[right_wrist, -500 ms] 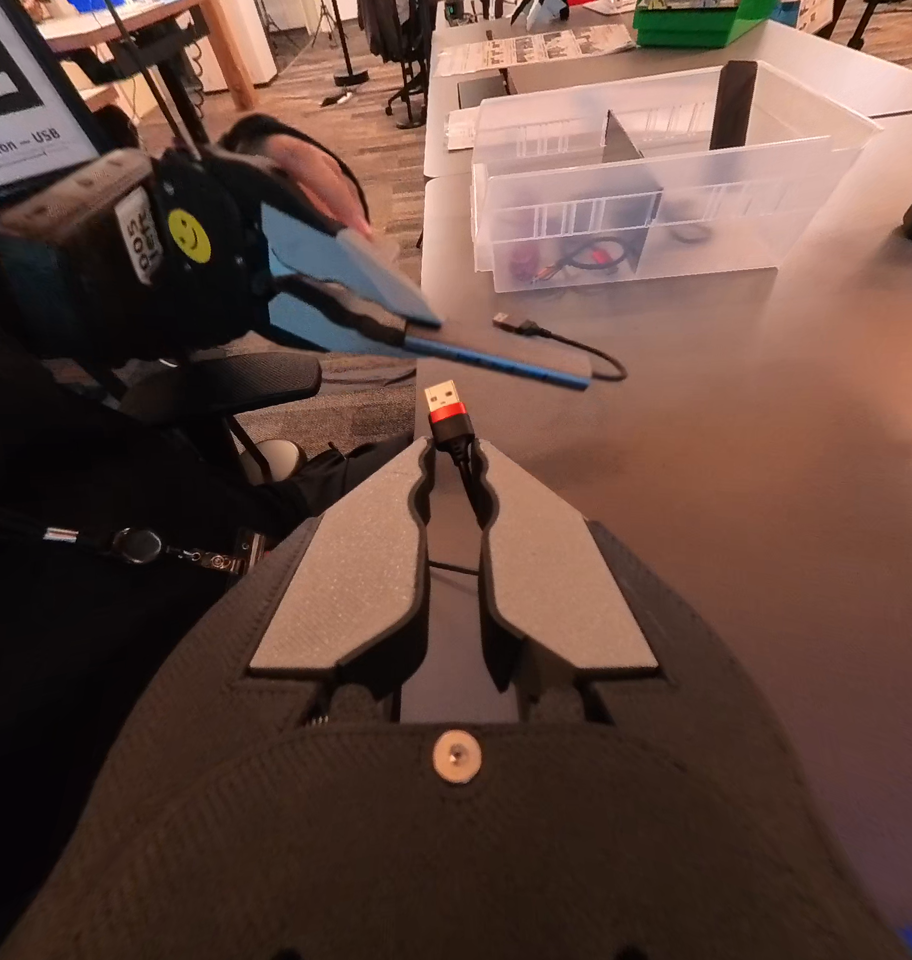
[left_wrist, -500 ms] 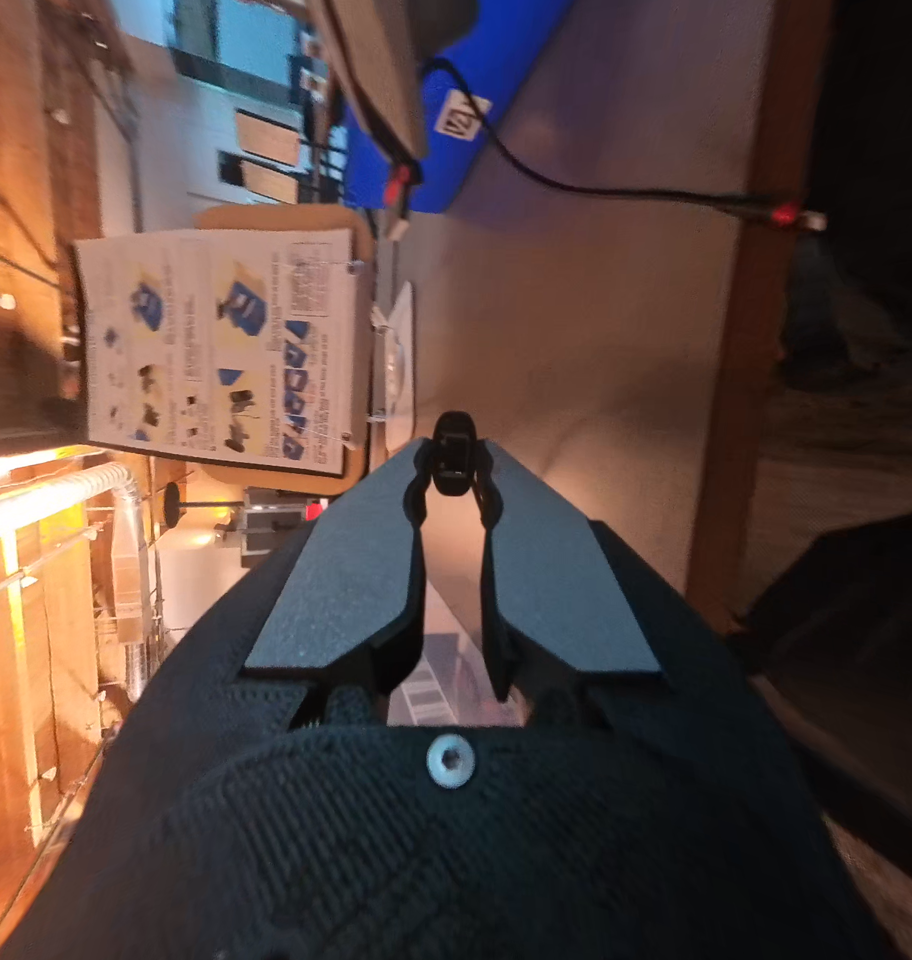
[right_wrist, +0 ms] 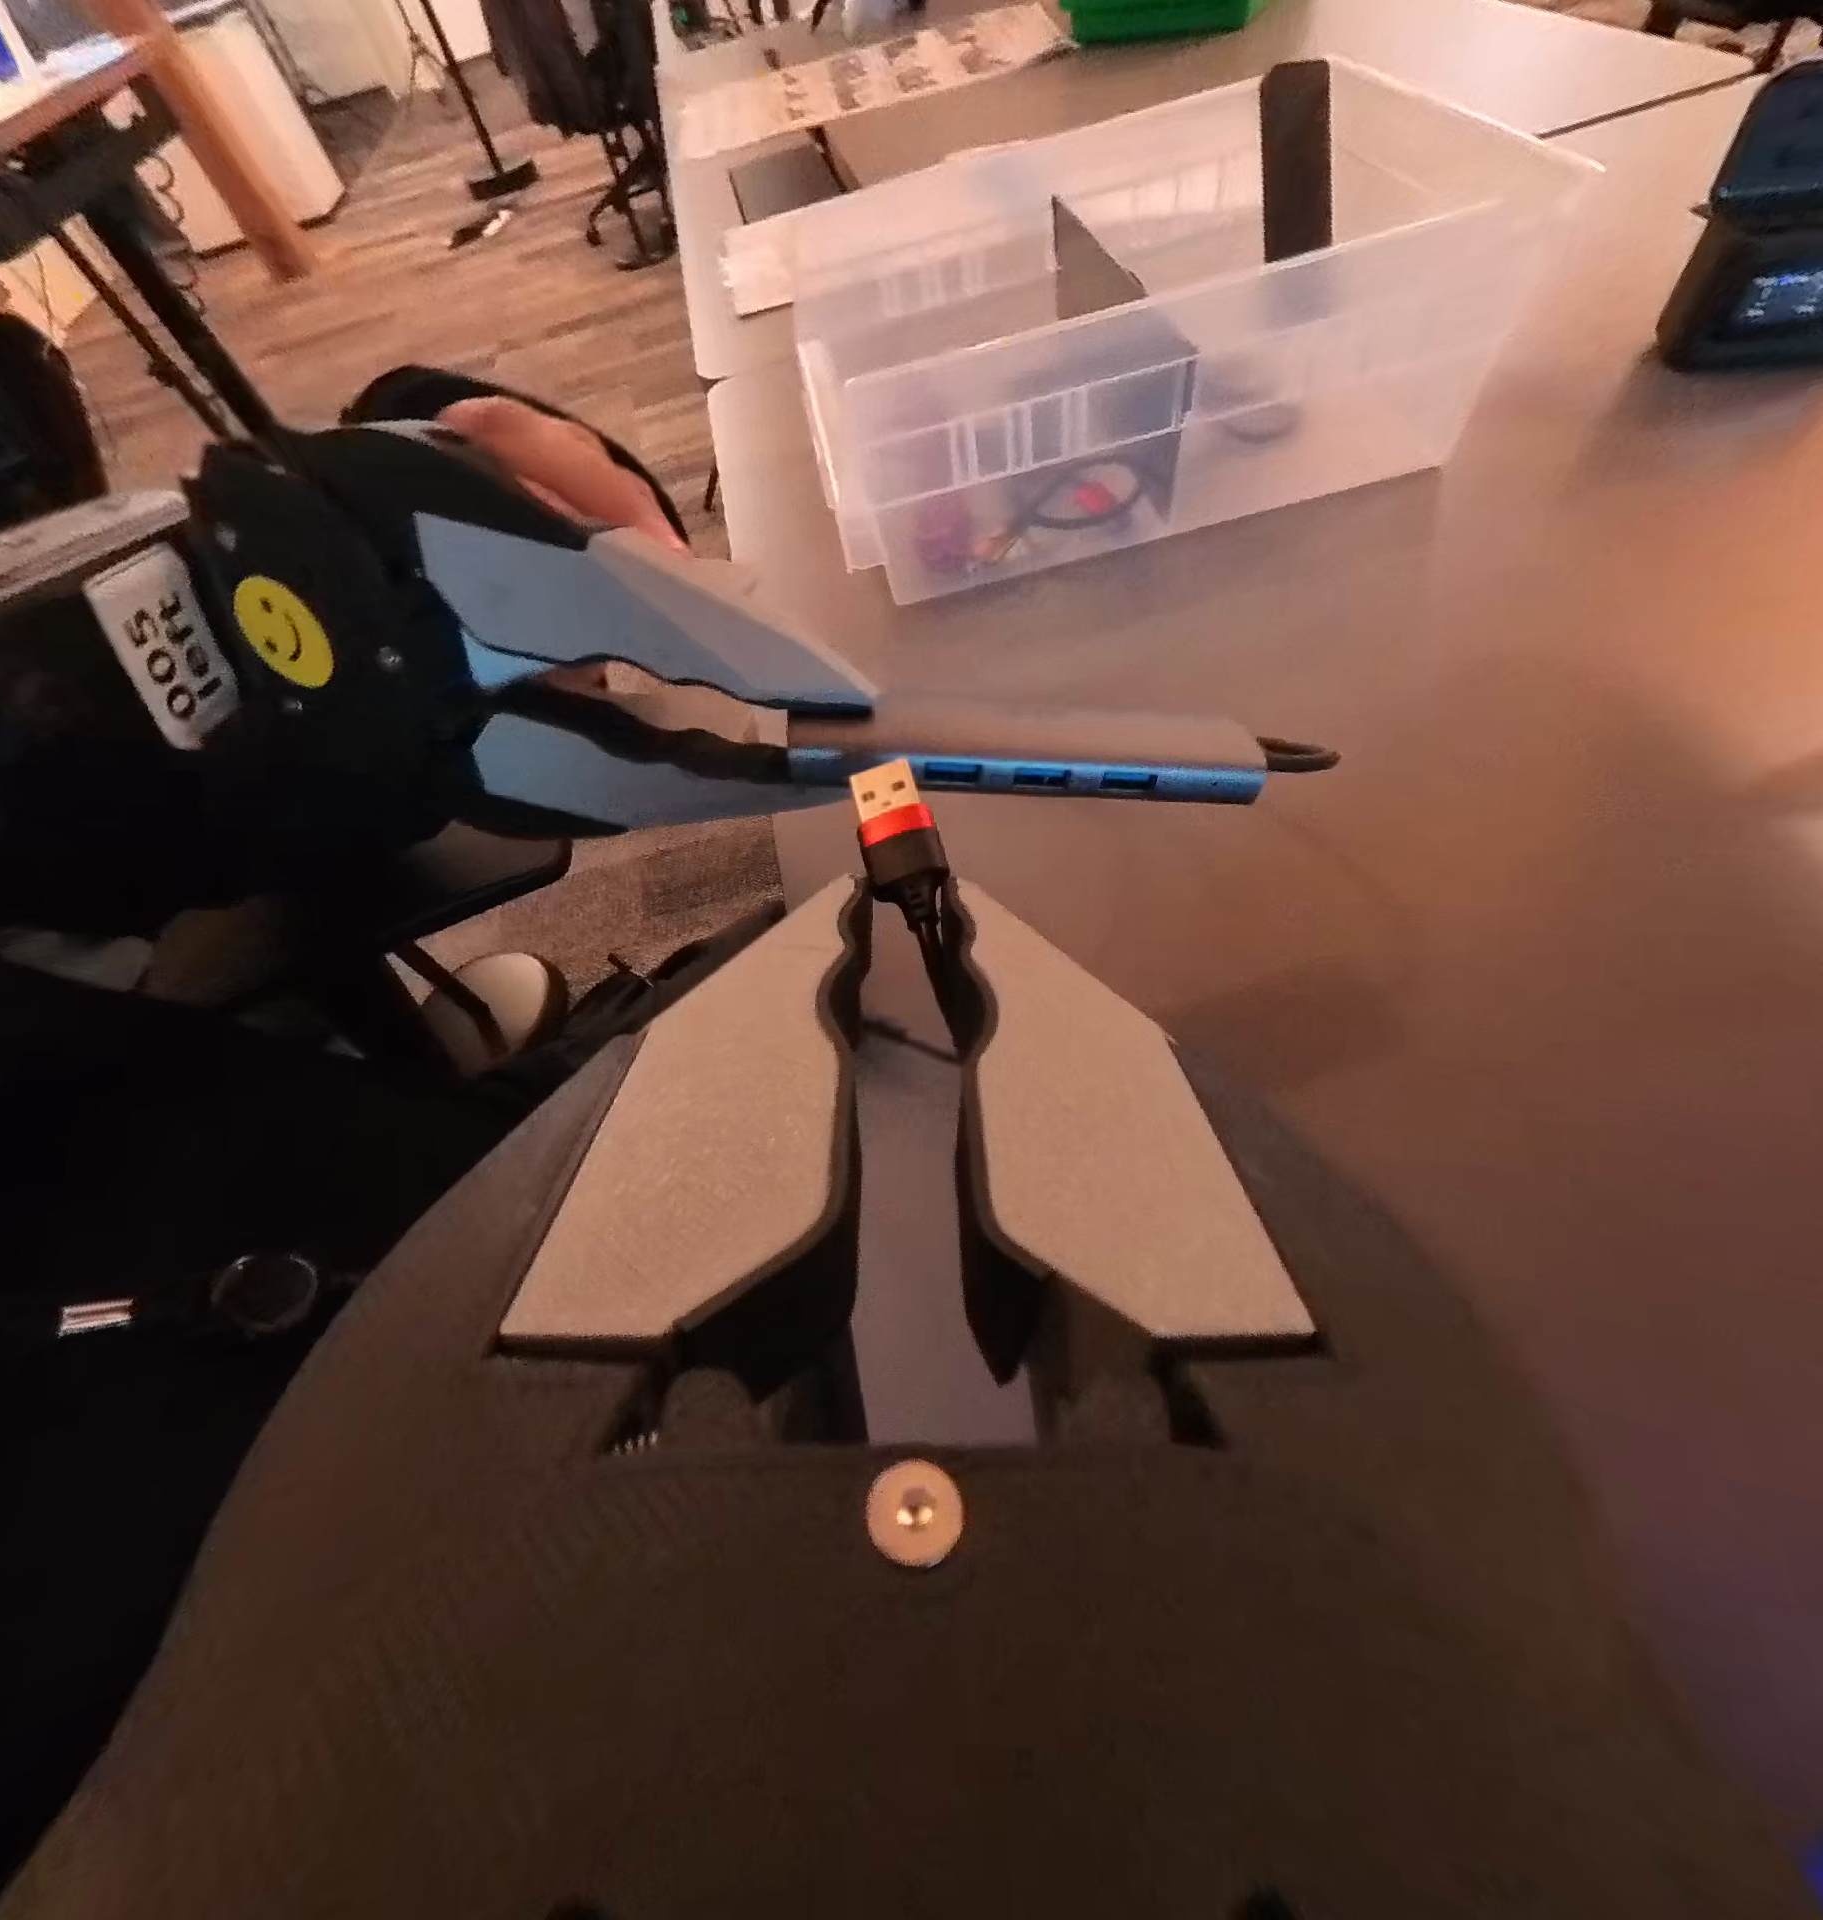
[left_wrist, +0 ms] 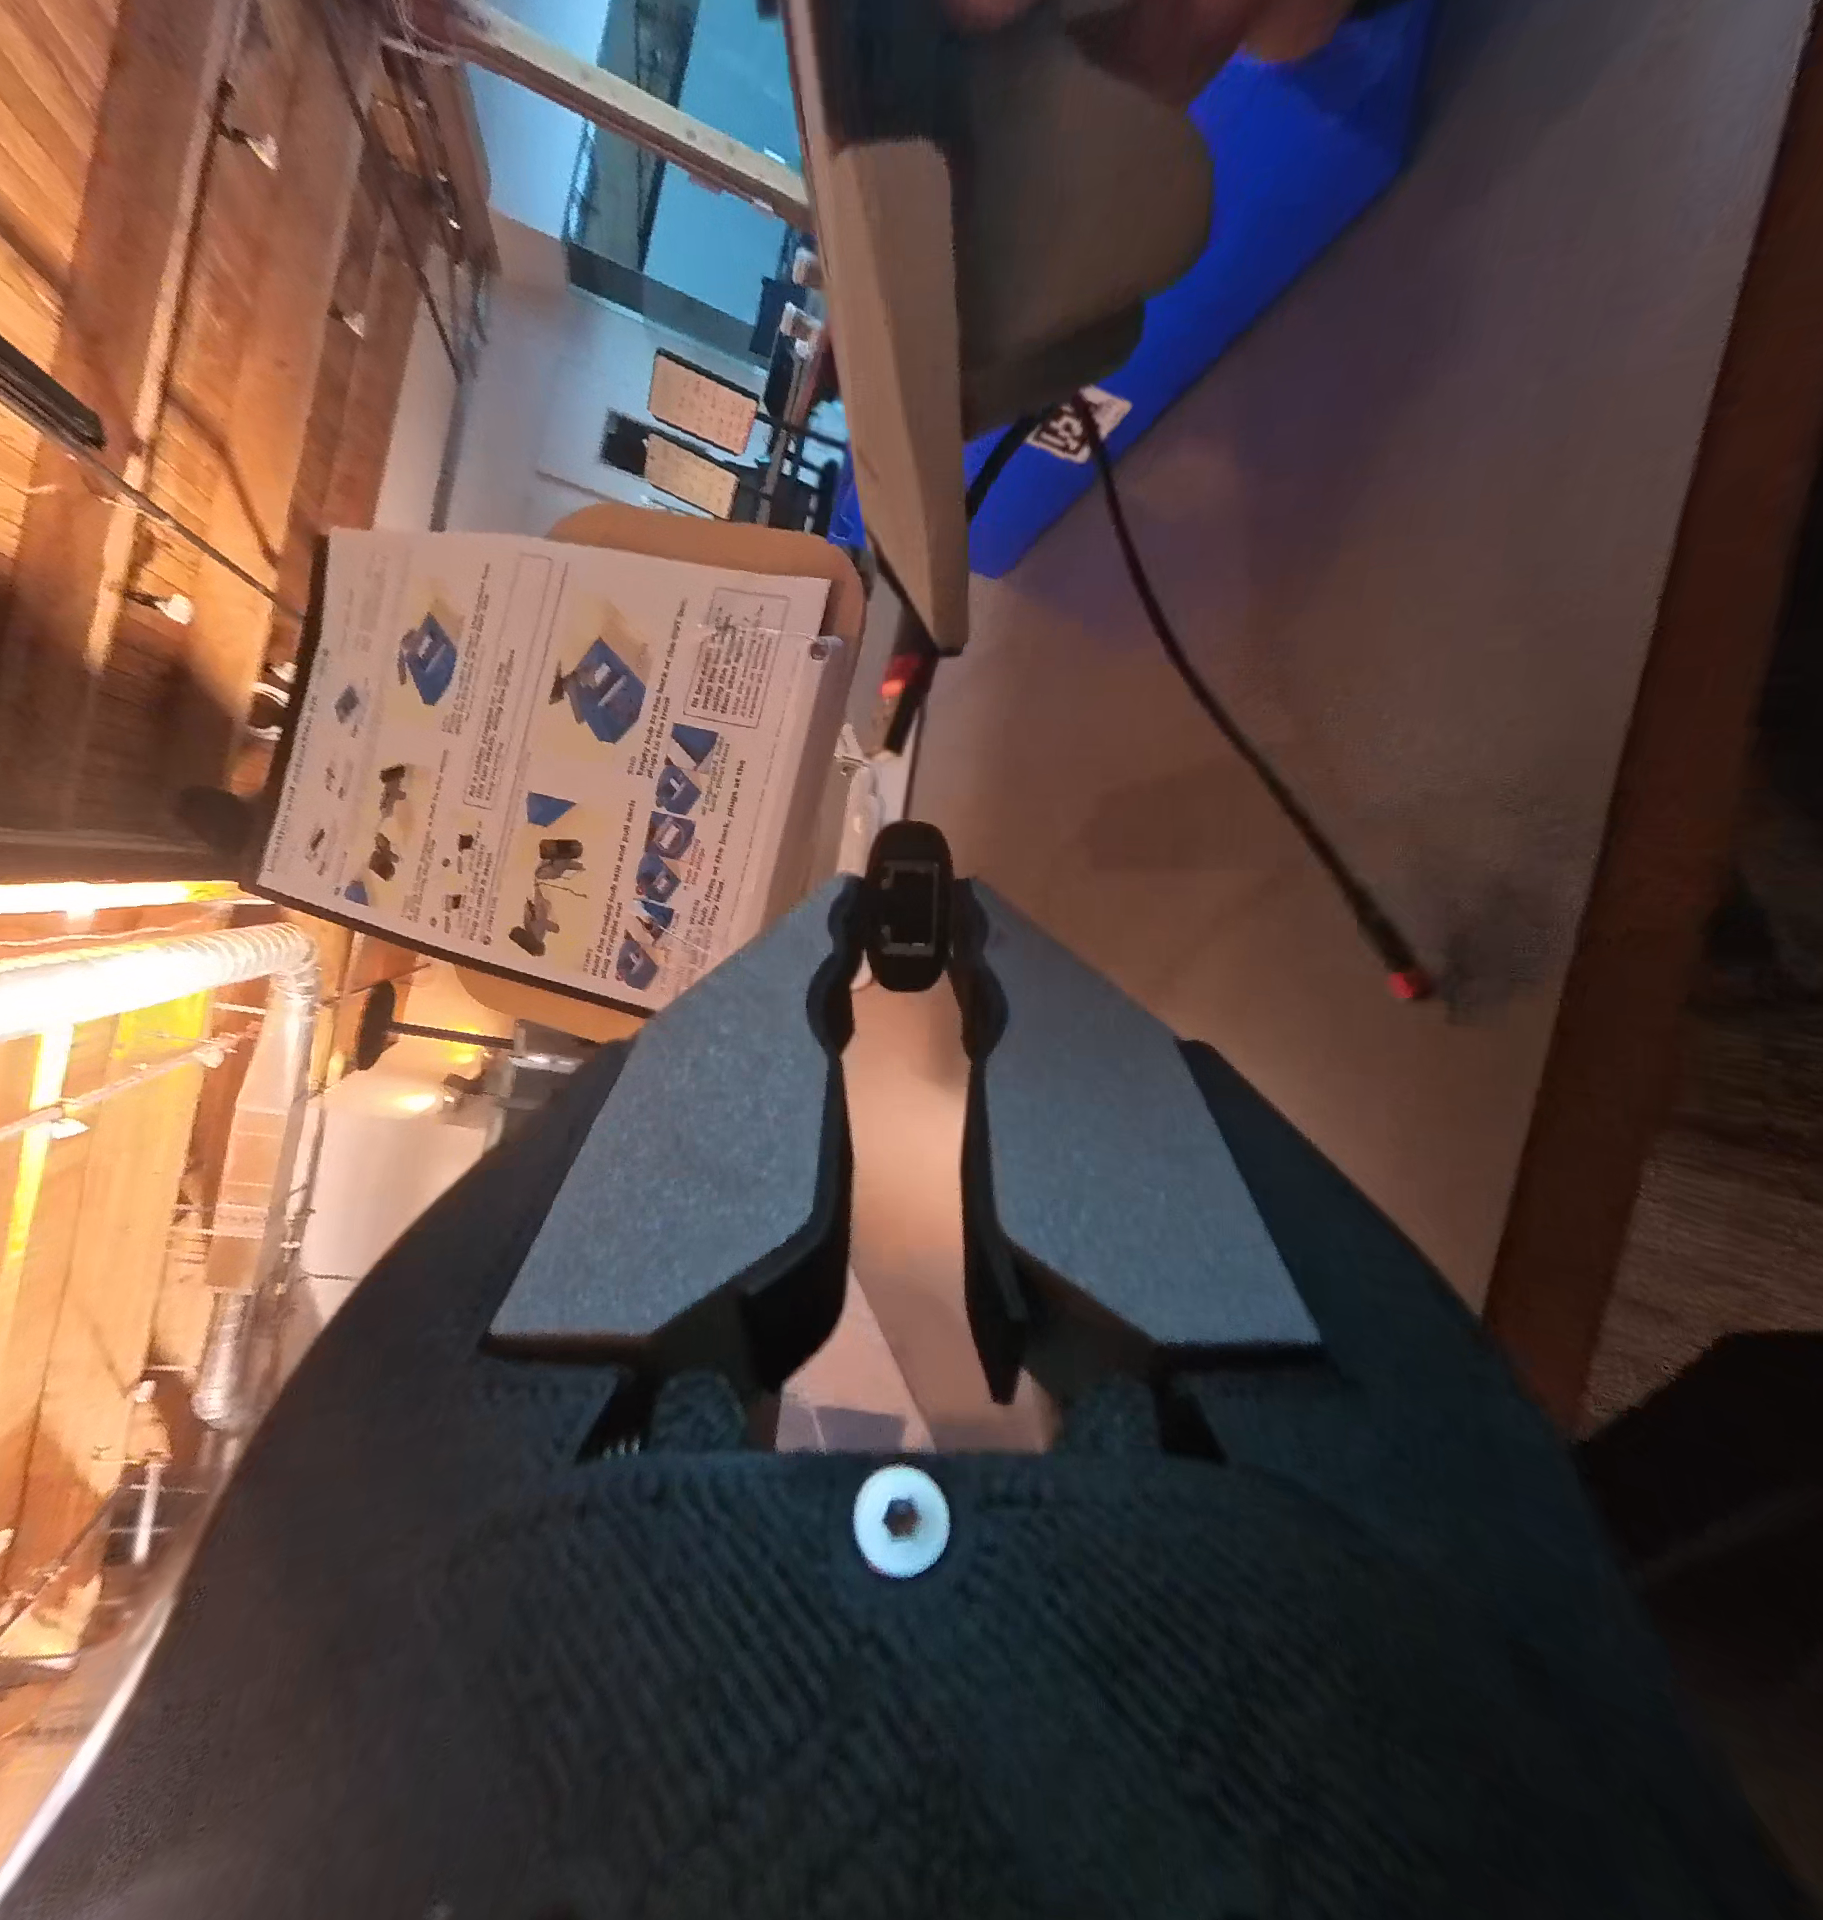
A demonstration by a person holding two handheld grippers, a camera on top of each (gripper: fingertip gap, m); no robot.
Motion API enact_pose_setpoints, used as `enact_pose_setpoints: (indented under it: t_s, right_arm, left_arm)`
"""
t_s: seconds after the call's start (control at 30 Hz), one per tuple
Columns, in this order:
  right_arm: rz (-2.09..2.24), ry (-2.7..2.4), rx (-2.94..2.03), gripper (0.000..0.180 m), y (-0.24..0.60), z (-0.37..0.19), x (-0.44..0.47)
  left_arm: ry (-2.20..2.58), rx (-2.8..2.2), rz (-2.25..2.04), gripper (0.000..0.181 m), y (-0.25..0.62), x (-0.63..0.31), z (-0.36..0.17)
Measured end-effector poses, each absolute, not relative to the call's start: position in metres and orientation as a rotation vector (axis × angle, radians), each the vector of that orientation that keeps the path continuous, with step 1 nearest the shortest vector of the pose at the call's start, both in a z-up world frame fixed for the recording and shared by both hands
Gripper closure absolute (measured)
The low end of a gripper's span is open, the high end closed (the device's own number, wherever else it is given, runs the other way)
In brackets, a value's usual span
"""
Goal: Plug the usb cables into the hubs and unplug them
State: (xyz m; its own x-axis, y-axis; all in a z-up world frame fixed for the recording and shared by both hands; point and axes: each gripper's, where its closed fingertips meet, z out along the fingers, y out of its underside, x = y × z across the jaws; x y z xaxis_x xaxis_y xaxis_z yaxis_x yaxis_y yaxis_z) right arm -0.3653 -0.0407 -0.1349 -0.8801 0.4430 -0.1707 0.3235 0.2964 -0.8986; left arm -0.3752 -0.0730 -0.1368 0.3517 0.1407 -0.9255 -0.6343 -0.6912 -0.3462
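My left gripper [left_wrist: 909, 914] is shut on the end of a slim blue-grey USB hub [left_wrist: 909, 920], seen end-on here. In the right wrist view the hub [right_wrist: 1052, 743] sticks out sideways from the left gripper [right_wrist: 834, 727], above the table, with three blue ports facing me. My right gripper [right_wrist: 907, 894] is shut on a black USB cable just behind its red-collared plug [right_wrist: 891, 805]. The plug tip is at the hub's ported side, left of the ports; whether it touches, I cannot tell. The cable [left_wrist: 1198, 675] trails to a red-tipped far end [left_wrist: 1395, 982].
A clear plastic bin [right_wrist: 1406, 312] with dividers and cables stands on the grey table behind the hub. A dark device with a small screen [right_wrist: 1780, 281] sits far right. An instruction sheet [left_wrist: 543, 769] stands on the table. A blue object [left_wrist: 1250, 208] lies near the wooden table edge [left_wrist: 1665, 727]. About 4 cm separates my left fingertips from my right.
The right gripper has brought the plug up to the hub. The hub now shows its ported side to the right wrist view. The right gripper looms larger in the left wrist view.
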Motion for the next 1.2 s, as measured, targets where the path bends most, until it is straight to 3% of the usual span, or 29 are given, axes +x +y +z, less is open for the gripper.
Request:
enact_pose_setpoints:
  t_s: [1.2]
  right_arm:
    - [1.537, -2.535, -0.9, 0.171, -0.04, -0.154, -0.363]
  left_arm:
    - [0.641, -1.725, 1.716, 0.167, -0.067, -0.36, -0.138]
